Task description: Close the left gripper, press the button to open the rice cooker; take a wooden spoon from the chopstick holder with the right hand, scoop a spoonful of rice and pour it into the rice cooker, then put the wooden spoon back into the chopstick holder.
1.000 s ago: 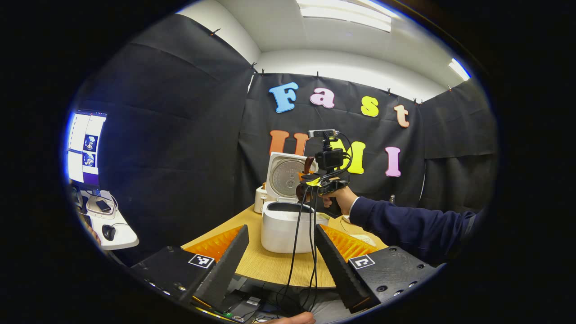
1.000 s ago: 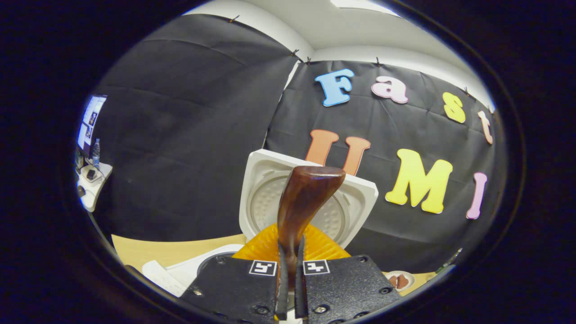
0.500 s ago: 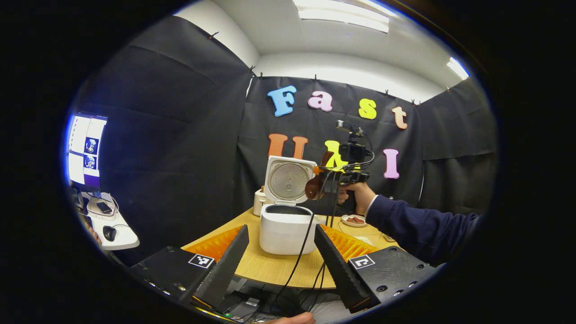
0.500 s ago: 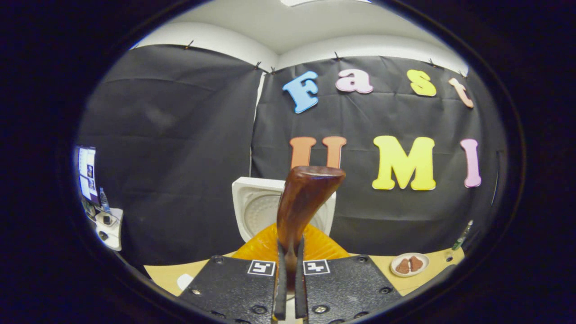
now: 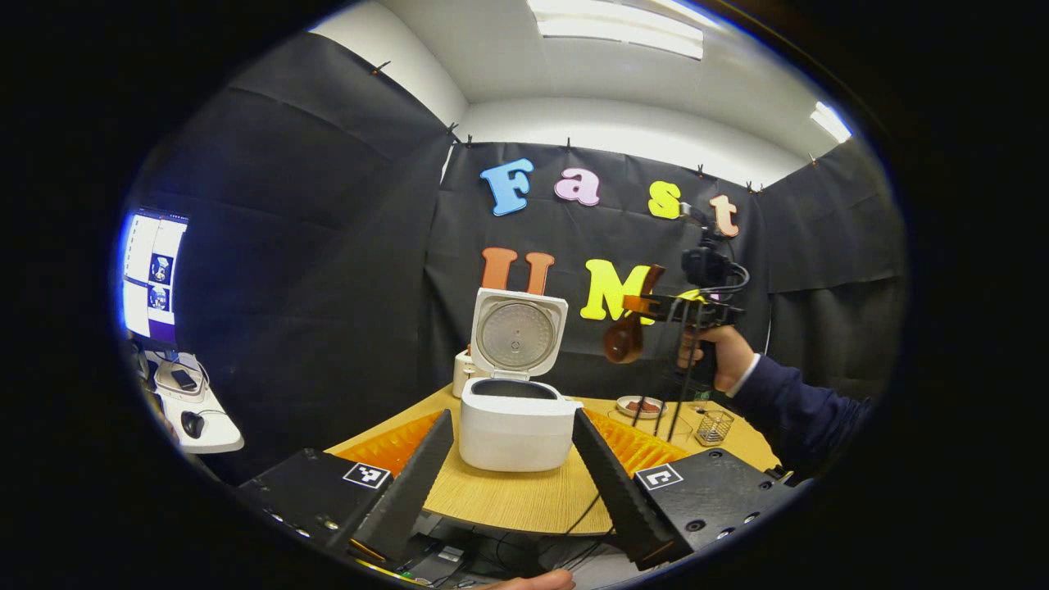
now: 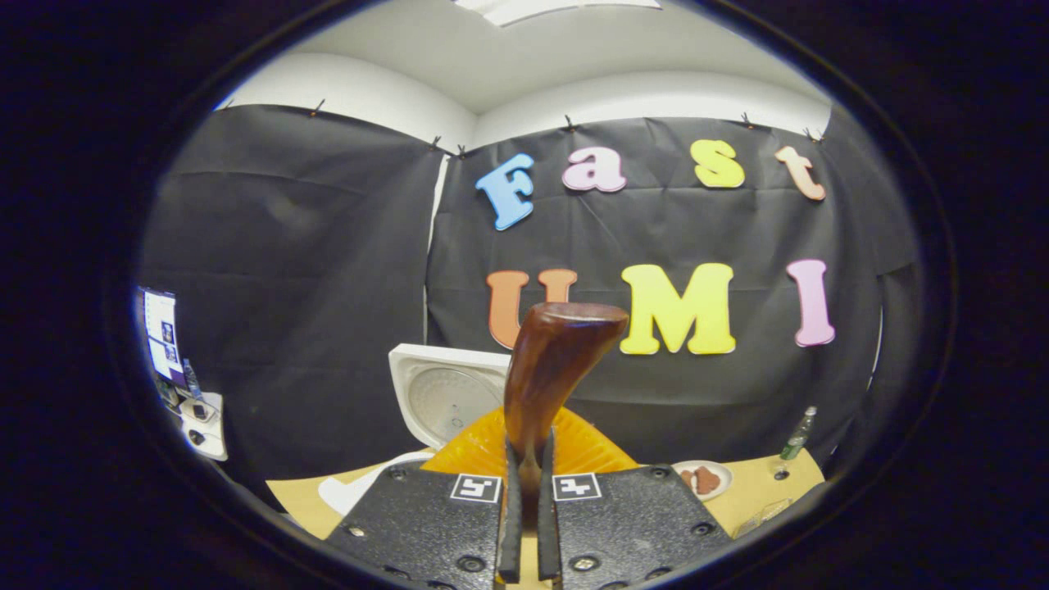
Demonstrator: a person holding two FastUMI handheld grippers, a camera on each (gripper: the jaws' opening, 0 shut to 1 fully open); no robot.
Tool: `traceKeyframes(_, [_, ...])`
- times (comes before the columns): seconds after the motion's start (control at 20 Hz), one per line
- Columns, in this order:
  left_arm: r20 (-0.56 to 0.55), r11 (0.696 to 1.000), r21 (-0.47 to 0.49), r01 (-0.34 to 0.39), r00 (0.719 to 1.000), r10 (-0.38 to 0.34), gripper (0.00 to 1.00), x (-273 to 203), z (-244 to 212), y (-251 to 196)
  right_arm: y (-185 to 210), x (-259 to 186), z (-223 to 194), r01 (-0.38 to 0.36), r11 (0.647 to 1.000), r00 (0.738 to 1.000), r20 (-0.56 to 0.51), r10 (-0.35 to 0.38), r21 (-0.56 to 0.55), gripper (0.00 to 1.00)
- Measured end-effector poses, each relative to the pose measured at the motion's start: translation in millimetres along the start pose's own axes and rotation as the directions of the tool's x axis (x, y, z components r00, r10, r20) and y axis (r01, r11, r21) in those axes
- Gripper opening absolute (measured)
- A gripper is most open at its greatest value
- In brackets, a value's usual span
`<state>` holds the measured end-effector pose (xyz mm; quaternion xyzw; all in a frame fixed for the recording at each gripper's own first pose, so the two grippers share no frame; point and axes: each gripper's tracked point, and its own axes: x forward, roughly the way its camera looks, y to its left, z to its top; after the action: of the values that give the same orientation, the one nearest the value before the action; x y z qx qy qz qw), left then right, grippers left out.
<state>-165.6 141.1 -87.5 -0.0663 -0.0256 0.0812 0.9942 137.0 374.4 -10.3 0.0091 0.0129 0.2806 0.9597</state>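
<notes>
We find the white rice cooker (image 5: 516, 422) on the round wooden table (image 5: 524, 492), its lid (image 5: 516, 334) raised. The right gripper (image 6: 524, 492) is clamped on the handle of the dark brown wooden spoon (image 6: 551, 369), held high and well to the cooker's right, above the small wire-mesh chopstick holder (image 5: 715, 426). The left gripper (image 5: 512, 467) hangs spread apart, empty, near the table edge. We judge the return step in hand: next, turn the spoon upright, lower it into the holder, then release.
</notes>
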Motion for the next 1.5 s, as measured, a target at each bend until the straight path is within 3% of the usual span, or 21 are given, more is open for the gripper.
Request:
traceKeyframes(0.5, [0.007,1.0,0.008,-0.009,1.0,0.009,0.93,41,-1,-13,-151,-72,-36,0.201,0.977,0.979,-0.055,-0.197,0.07,0.1])
traceKeyframes(0.9, [0.024,1.0,0.026,0.016,1.0,-0.017,0.93,99,4,-48,-281,-107,-75,0.367,0.926,0.929,-0.083,-0.36,0.084,0.1])
traceKeyframes(1.15, [0.033,0.999,0.034,0.035,0.999,-0.036,0.93,135,8,-72,-345,-114,-102,0.419,0.9,0.906,-0.116,-0.407,0.117,0.1])
traceKeyframes(1.5, [-0.009,0.997,0.056,0.059,0.998,-0.059,0.93,177,-6,-110,-394,-90,-154,0.439,0.889,0.892,-0.18,-0.415,0.127,0.12])
